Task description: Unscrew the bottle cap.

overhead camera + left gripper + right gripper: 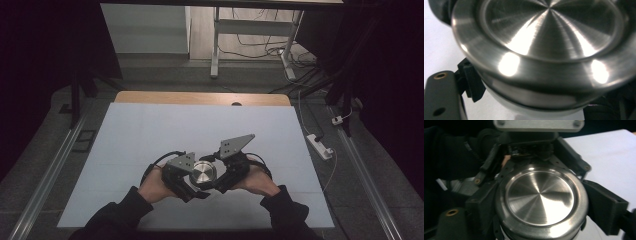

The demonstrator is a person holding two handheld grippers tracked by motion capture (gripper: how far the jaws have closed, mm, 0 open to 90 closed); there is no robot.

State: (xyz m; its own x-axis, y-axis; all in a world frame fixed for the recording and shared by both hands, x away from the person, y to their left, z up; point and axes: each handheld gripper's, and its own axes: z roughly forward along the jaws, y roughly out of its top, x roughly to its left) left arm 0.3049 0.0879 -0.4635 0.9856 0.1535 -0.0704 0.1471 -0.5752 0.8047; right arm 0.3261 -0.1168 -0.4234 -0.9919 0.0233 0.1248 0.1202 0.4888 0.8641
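Note:
A round brushed-steel container with a recessed lid (pixel 202 172) is held between both grippers low over the white table near its front edge. My left gripper (pixel 192 186) comes in from the left and is shut on the container's body below the lid; one black finger (pixel 472 82) presses against its side under the lid's rim (pixel 549 65). My right gripper (pixel 216 176) comes in from the right, and its fingers (pixel 604 207) hug the lid (pixel 540 197) on both sides. The left gripper's body (pixel 534 142) is just behind the lid in the right gripper view.
White sheet (pixel 150 135) covers the table, with a wooden strip (pixel 200 97) at its far edge. A white power strip (pixel 320 146) and cables lie on the floor at the right. A desk frame (pixel 215 45) stands behind the table.

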